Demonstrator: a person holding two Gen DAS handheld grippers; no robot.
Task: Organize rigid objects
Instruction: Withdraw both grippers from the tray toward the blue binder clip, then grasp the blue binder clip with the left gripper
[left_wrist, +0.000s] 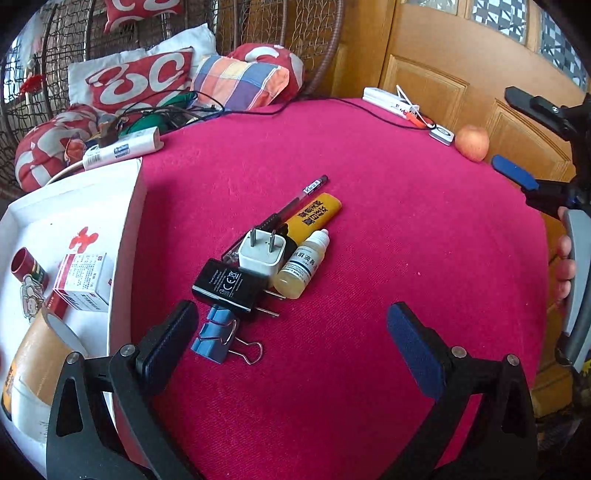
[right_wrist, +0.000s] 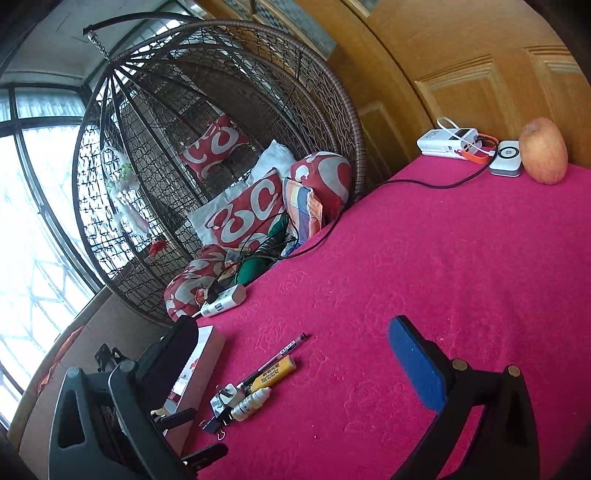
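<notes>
we see a cluster mid-cloth: black charger (left_wrist: 227, 287) w/ prongs out, white plug (left_wrist: 262, 251) prongs up, touching it; dropper bottle (left_wrist: 303, 264) on its side; yellow tube (left_wrist: 316, 214) beside pen (left_wrist: 295, 201); blue binder clip (left_wrist: 218, 338) nearest us.

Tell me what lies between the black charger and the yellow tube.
In the left wrist view, the white plug adapter sits between the black charger and yellow tube.

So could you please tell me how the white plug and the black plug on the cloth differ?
The white plug points its prongs toward the far side; the black plug points its prongs sideways to the right. The white one lies partly on the black one. Both are two-pronged and lie in one cluster.
</notes>
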